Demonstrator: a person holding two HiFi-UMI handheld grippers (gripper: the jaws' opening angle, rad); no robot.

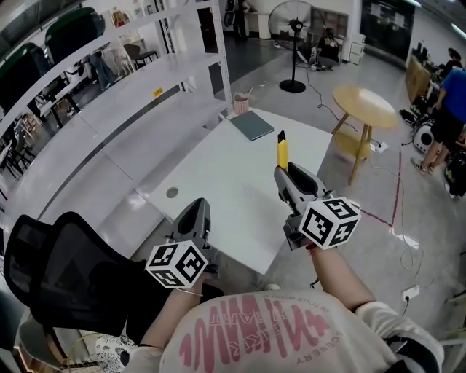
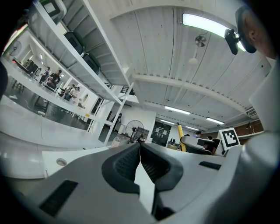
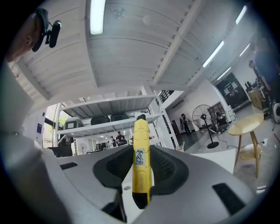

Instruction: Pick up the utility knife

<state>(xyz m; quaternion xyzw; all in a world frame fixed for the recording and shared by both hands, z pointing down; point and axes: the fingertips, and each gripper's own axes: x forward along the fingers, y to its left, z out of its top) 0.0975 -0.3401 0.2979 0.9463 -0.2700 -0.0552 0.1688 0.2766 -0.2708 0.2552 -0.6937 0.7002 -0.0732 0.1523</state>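
Right tool (image 1: pixel 287 173): clamped on one yellow black-tipped utility knife (image 3: pixel 141 166), upright, clear of white rectangular counter (image 1: pixel 218 182).
Left tool (image 2: pixel 140 146): jaws together, nothing between.
On counter: one grey-green flat notebook (image 1: pixel 252 124), one small pinkish container (image 1: pixel 241 103) at far edge.
Beyond: one round wooden side table (image 1: pixel 365 108), one pedestal fan (image 1: pixel 293 22).

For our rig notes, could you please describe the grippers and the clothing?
The left gripper and right gripper are grey with dark ribbed pads; each carries a white cube with black square markers. The shirt is white with pink print.
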